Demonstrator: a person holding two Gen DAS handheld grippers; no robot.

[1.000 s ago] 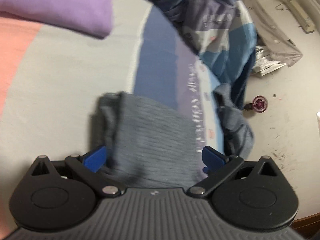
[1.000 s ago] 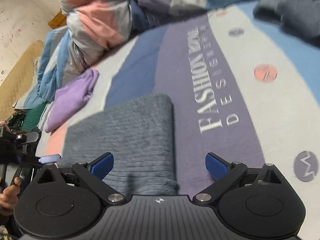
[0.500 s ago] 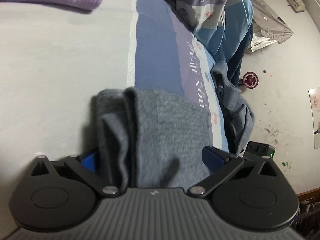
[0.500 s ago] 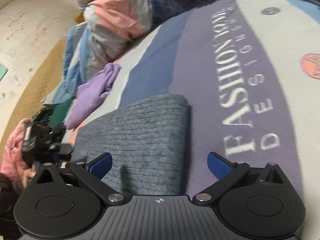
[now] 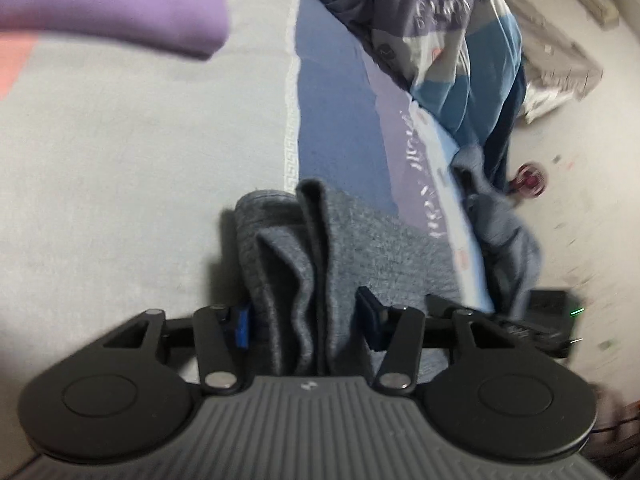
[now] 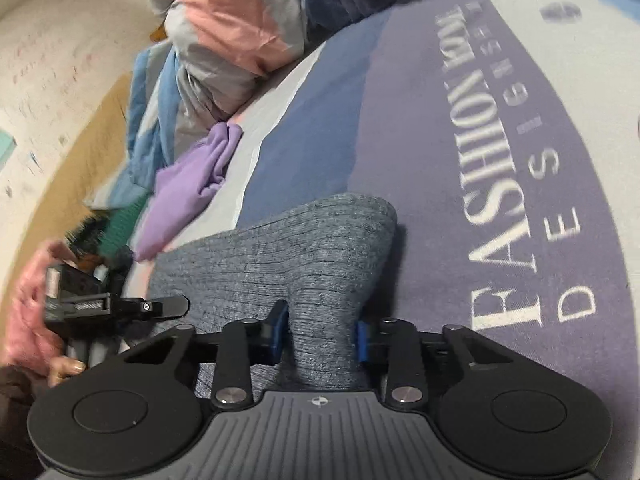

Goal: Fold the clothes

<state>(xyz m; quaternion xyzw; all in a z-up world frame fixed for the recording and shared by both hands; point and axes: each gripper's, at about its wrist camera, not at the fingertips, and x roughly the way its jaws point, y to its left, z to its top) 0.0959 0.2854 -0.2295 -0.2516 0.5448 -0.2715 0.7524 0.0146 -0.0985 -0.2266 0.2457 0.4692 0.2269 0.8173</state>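
Observation:
A folded grey knit garment (image 5: 384, 248) lies on the printed bed sheet (image 5: 120, 152). My left gripper (image 5: 306, 322) is shut on its bunched layered edge. In the right wrist view the same grey garment (image 6: 288, 252) lies folded with a rounded far corner. My right gripper (image 6: 320, 338) is shut on its near edge, the cloth pinched between the blue pads (image 6: 362, 340). The left gripper (image 6: 116, 306) and the hand holding it show at the left of the right wrist view.
A purple garment (image 5: 108, 0) lies at the far left of the bed, also seen in the right wrist view (image 6: 188, 192). A crumpled duvet (image 6: 240, 28) is piled behind. Another grey garment (image 5: 504, 236) hangs off the bed edge over the floor (image 5: 580, 184).
Both grippers, open around the grey garment a second ago, have closed on its edges. The cloth now bunches between the pads of each.

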